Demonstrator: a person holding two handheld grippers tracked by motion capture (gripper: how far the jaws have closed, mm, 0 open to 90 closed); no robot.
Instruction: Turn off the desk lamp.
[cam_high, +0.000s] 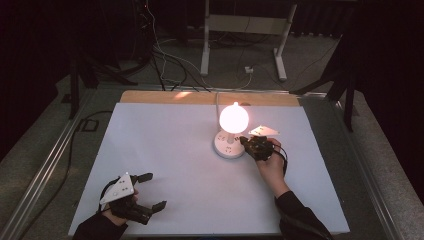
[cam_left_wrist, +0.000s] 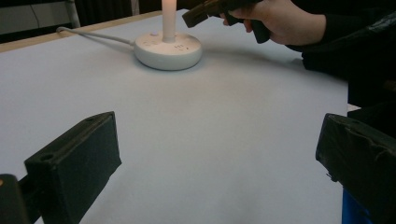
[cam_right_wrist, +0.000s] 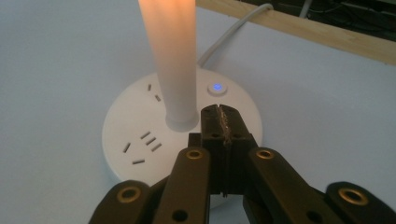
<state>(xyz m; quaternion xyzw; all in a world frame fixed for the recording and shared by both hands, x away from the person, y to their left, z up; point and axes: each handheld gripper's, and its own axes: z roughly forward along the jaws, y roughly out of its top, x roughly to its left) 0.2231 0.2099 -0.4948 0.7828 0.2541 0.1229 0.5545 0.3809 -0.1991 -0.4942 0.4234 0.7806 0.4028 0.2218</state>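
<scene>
From the high view, a white table (cam_high: 165, 150) carries a round white socket base (cam_high: 229, 144) with a glowing lamp globe (cam_high: 234, 117) rising from it, set toward the far middle. The right tongs (cam_high: 247, 142) reach in from the right, their tips at the edge of the base, held by the person's right hand (cam_high: 271, 162). The left tongs (cam_high: 154, 191) rest near the table's near left corner, jaws spread wide apart with nothing between them.

In the left gripper view, the left tongs' (cam_left_wrist: 219, 154) two black jaws stand far apart over bare table. Beyond, the socket base (cam_left_wrist: 168, 49) sits with its white cable (cam_left_wrist: 93, 35) running off to the left, and the right hand (cam_left_wrist: 285, 21) holds its tongs above the base.

In the right gripper view, the right tongs (cam_right_wrist: 220, 123) are pressed fully together, empty, their tips over the base (cam_right_wrist: 135, 126) just beside the lit stem (cam_right_wrist: 173, 60). A small button (cam_right_wrist: 216, 87) glows blue near the tips.
</scene>
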